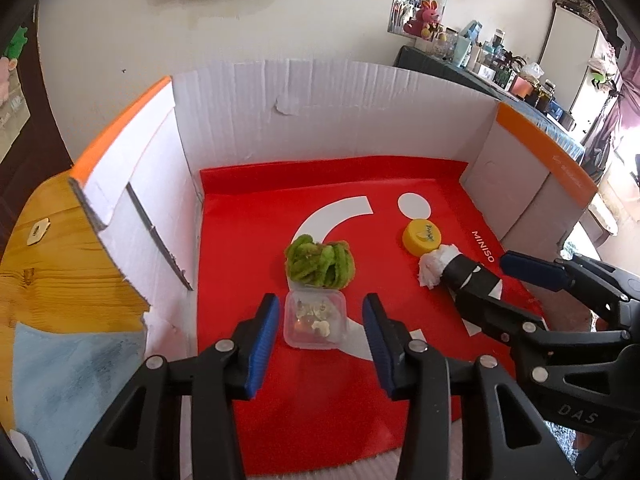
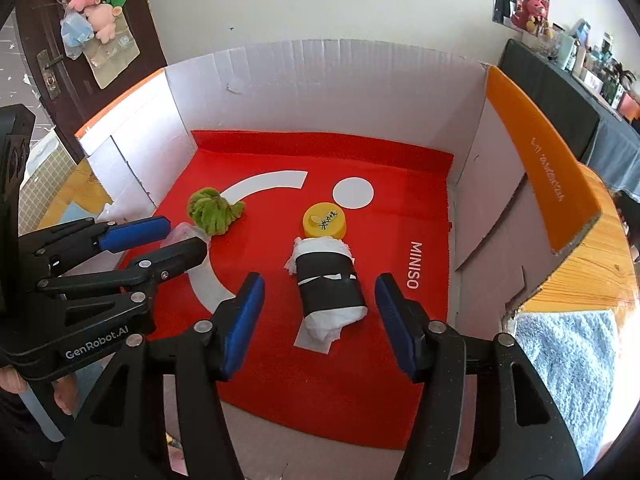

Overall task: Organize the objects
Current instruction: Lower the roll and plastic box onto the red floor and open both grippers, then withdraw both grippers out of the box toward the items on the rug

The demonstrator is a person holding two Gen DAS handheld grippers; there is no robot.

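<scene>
Objects on red MINISO mat (white lettering) | both fingers parted, empty | GenRobot.AI on left gripper

We are in a lived-in home: plush toys hang on a door, and a cluttered shelf stands far right.

Both cameras ride just behind their own fingers and look steeply down into the same white box with the red mat — close range, fisheye bend at the edges. The left wrist view sits over the mat's left part, the tub at lower centre and the right gripper entering at right. The right wrist view sits over the right part, the black roll at centre, the left gripper at left. Both share mat, yellow lid, green bundle and back wall.
</scene>
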